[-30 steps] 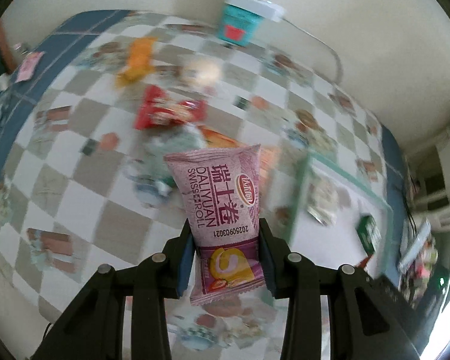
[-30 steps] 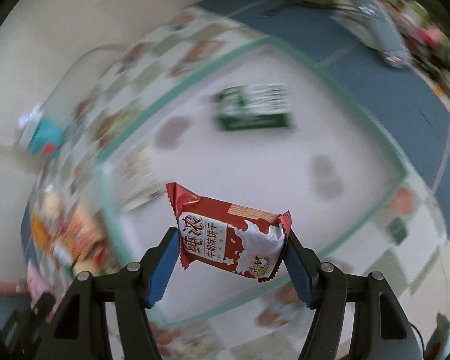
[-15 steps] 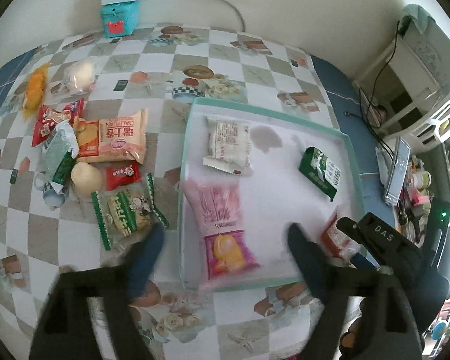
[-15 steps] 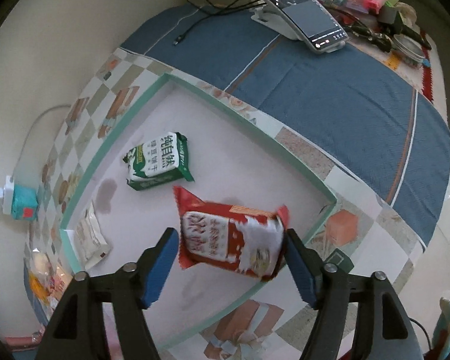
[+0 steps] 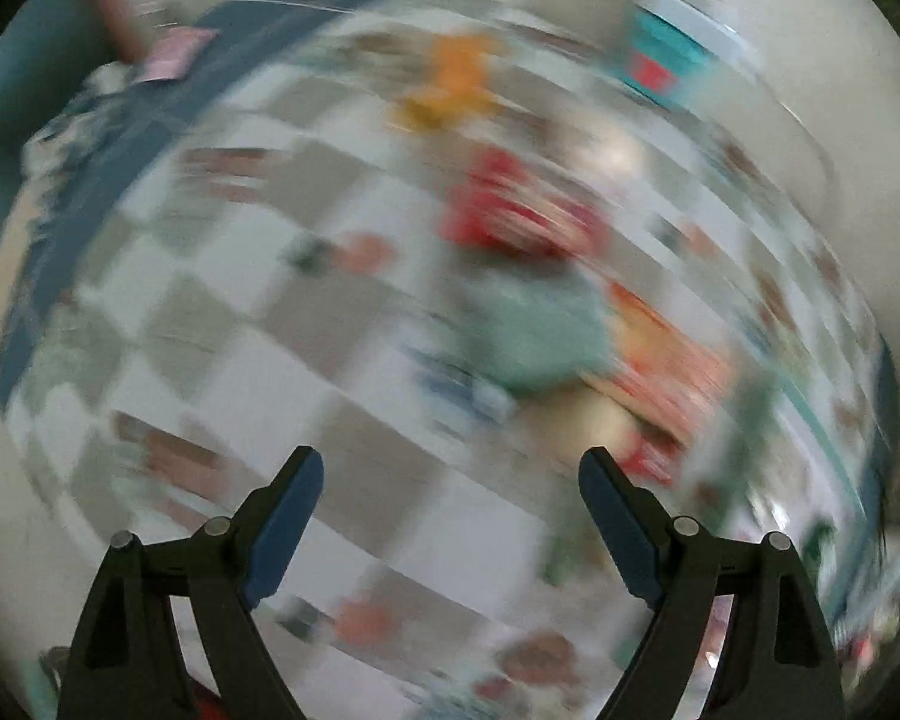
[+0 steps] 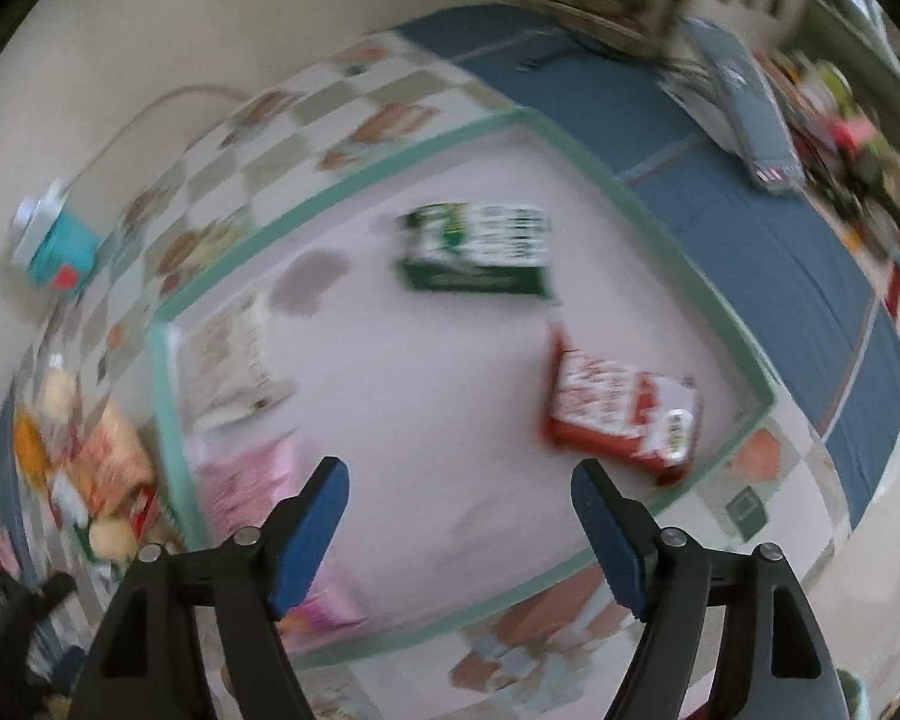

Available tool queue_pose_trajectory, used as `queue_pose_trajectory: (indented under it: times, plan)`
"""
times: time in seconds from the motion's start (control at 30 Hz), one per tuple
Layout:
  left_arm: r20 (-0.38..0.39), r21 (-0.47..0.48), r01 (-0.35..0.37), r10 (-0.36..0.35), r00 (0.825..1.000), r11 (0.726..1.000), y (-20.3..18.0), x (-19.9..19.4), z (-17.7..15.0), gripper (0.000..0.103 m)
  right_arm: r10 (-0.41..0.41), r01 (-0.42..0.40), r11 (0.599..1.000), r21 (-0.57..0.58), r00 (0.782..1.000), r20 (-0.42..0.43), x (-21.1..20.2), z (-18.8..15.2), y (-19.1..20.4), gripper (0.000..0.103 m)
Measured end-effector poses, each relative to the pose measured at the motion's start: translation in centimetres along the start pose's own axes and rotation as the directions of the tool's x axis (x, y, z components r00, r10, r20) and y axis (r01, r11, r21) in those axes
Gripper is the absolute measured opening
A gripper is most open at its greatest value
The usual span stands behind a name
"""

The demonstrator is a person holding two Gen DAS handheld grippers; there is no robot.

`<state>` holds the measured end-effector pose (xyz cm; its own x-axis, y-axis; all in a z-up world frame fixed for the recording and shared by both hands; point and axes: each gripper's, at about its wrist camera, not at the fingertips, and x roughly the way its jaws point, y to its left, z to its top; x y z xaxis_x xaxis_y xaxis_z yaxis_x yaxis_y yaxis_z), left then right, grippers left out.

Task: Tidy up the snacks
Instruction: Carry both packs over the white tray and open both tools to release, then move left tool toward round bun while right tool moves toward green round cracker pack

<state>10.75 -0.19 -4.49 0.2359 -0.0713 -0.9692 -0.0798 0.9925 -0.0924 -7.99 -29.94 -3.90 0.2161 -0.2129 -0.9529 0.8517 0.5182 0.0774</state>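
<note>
Snacks lie in two groups — some inside the tray point(image 6: 354, 180), others loose on the checked tablecloth point(image 5: 210, 372) beyond the tray's left rim. The right gripper point(image 6: 459, 489) hangs over the tray with its blue-padded fingers point(image 6: 315, 516) spread wide and nothing between them. A red packet point(image 6: 624, 420) rests flat near the tray's right corner, a green packet point(image 6: 480, 255) farther back toward the far rim, a pale packet point(image 6: 234, 354) against the left rim, and a pink packet point(image 6: 252, 480) at the near left corner. The left gripper point(image 5: 450, 480) is likewise parted and empty, above the tablecloth. Its view is heavily blurred — only smears of red point(image 5: 510, 210), orange point(image 5: 456, 84) and pale green point(image 5: 540, 324) wrappers show near the tablecloth's middle, and a teal box point(image 5: 660, 54) at the far edge.
</note>
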Motion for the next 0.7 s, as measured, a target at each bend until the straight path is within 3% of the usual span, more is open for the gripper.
queue_pose_trajectory:
  times: [0.07,0.23,0.53,0.7]
  plan:
    - [0.023,-0.035,-0.058,0.059,0.998,0.998,2.3,0.0,1.2,0.088,0.017,-0.017,0.999,-0.046,1.000,0.002,-0.2,-0.7,2.0,0.080]
    - [0.032,-0.094,-0.102,0.106,0.994,0.990,6.3,0.4,3.1,0.095,0.071,-0.067,0.984,-0.165,0.997,0.017,-0.5,-2.2,7.2,0.080]
    - [-0.004,-0.169,-0.108,0.109,0.994,0.980,10.5,1.5,4.7,0.096,0.163,-0.165,0.925,-0.342,0.986,-0.035,-0.3,-6.0,13.7,0.081]
    - [-0.049,-0.159,-0.083,0.076,0.996,0.984,10.8,2.7,4.6,0.097,0.162,-0.179,0.895,-0.409,0.984,-0.076,1.1,-7.2,16.0,0.081]
